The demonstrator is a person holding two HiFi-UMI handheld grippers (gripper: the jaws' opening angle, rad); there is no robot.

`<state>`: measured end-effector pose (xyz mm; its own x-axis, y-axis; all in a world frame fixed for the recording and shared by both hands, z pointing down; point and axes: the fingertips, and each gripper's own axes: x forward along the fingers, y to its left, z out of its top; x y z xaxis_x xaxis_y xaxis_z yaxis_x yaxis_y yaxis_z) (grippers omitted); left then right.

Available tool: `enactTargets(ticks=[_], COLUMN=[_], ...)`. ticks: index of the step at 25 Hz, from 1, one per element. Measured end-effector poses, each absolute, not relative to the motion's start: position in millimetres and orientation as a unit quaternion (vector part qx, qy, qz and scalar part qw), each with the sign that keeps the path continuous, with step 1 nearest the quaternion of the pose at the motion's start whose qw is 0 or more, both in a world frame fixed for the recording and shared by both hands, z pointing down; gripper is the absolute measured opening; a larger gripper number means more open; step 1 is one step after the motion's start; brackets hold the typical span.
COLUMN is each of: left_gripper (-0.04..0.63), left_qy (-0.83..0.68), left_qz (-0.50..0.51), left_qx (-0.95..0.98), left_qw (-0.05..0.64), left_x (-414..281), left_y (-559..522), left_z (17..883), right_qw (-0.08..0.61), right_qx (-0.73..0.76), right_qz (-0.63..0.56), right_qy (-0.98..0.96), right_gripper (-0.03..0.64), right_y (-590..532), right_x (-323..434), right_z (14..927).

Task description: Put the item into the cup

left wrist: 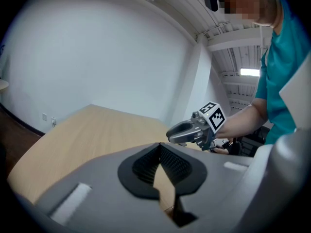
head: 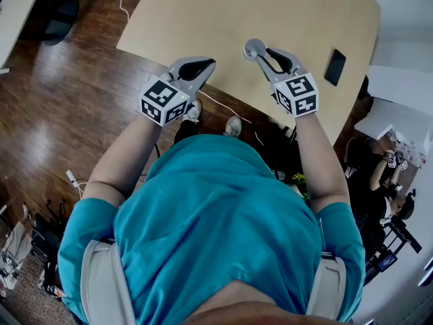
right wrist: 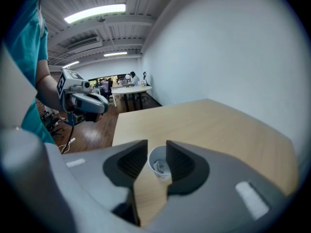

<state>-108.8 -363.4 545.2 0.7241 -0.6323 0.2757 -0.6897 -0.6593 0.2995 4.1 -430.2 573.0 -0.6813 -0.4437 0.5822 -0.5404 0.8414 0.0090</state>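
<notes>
A small white cup [right wrist: 159,162] stands on the light wooden table [right wrist: 218,125] and shows straight down between my right gripper's [right wrist: 157,148] jaws. A pale crumpled item [right wrist: 158,167] lies inside it. The jaws stand open above the cup's rim with nothing in their grip. In the head view the cup [head: 253,48] sits at the tip of the right gripper [head: 259,51], near the table's front edge. My left gripper [head: 201,67] hovers to its left over that edge, shut and empty, its tips [left wrist: 159,146] meeting over bare tabletop.
A black phone [head: 335,67] lies on the table to the right of the cup. The table's near edge [head: 216,93] runs under both grippers, with dark wooden floor [head: 61,114] and a cable [head: 223,107] below. People sit at desks [right wrist: 129,88] far off.
</notes>
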Motion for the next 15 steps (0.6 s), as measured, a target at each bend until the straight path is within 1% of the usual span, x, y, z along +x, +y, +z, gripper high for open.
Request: enactTargets(ticks=[2, 9, 15], left_gripper=[0.005, 0.005, 0.005], left_qy=[-0.353, -0.293, -0.250], left_qz=[0.072, 0.075, 0.068], left_qx=[0.914, 0.942, 0.956], left_qw=[0.188, 0.147, 0.138], left_x=[-109.8, -115.7, -122.9], left_y=[-361.1, -342.4, -336.7], left_z=[537.9, 502.9, 481.1], right_qw=[0.285, 0.252, 0.225], right_qx=[0.276, 0.306, 0.336], right_qz=[0.084, 0.090, 0.090], right_qy=[-0.914, -0.914, -0.910], right_gripper=[0.112, 0.008, 0.002], right_y=[-425.9, -394.1, -359.4], right_x=[6.0, 12.2, 14.8], right_z=[564.5, 517.2, 472.6])
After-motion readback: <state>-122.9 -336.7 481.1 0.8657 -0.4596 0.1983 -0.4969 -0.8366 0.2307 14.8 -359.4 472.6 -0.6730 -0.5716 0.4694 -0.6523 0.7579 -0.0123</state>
